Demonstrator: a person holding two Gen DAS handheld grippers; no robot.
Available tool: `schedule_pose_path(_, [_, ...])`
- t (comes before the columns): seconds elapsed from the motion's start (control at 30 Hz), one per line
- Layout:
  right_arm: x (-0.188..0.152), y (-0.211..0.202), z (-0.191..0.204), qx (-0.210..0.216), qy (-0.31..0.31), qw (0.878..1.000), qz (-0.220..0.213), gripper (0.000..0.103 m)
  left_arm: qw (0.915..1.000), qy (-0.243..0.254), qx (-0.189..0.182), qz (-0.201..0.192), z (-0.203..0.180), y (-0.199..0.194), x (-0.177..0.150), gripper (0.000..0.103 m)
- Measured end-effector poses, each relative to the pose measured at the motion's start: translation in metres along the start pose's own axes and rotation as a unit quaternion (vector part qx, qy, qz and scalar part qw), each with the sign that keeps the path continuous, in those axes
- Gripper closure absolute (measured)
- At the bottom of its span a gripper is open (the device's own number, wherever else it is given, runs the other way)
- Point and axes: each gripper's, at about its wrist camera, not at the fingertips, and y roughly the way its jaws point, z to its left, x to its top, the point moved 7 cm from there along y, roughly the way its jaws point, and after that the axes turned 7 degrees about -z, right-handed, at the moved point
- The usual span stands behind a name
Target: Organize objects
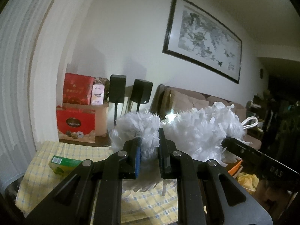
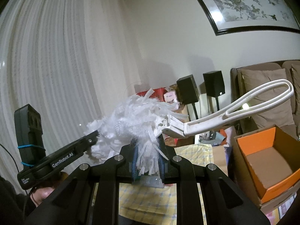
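Observation:
A white fluffy duster (image 1: pixel 196 129) with a looped white handle (image 2: pixel 243 105) hangs in the air above the table, held between both grippers. In the left wrist view my left gripper (image 1: pixel 149 146) is shut on the left end of the fringe. My right gripper (image 1: pixel 227 142) comes in from the right and bites the other end. In the right wrist view my right gripper (image 2: pixel 148 159) is shut on the duster's (image 2: pixel 131 120) strips near the handle's base, and my left gripper (image 2: pixel 93 136) grips the far tuft. The handle points right, over the sofa.
A table with a yellow checked cloth (image 1: pixel 46 168) lies below, with a green box (image 1: pixel 61 166) on it. An open cardboard box with an orange lining (image 2: pixel 266 161) stands at the right. Red gift boxes (image 1: pixel 76 90), two black speakers (image 1: pixel 141 91) and a sofa (image 1: pixel 189 97) line the wall.

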Motion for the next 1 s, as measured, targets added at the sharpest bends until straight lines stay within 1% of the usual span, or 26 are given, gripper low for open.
schedule_pose_path(0.1, [0.005, -0.007, -0.004, -0.005, -0.003, 1.0, -0.007, 0.086, 1.0, 0.006, -0.004, -0.002, -0.009, 0.001, 0.003, 0.089])
schedule_pose_path(0.23, [0.009, -0.012, -0.006, -0.012, -0.002, 1.0, -0.012, 0.086, 1.0, 0.001, -0.004, -0.006, -0.016, 0.0, 0.005, 0.089])
schedule_pose_path(0.47, [0.015, -0.013, -0.009, -0.017, -0.005, 1.0, -0.016, 0.085, 1.0, -0.001, -0.008, -0.005, -0.022, -0.001, 0.007, 0.089])
schedule_pose_path(0.67, [0.014, -0.014, -0.007, -0.02, -0.004, 1.0, -0.017, 0.085, 1.0, 0.0, -0.008, -0.005, -0.024, 0.001, 0.01, 0.089])
schedule_pose_path(1.0, [0.022, -0.023, -0.01, -0.026, -0.005, 0.999, -0.026, 0.085, 0.9997, 0.007, -0.019, -0.01, -0.034, 0.003, 0.014, 0.089])
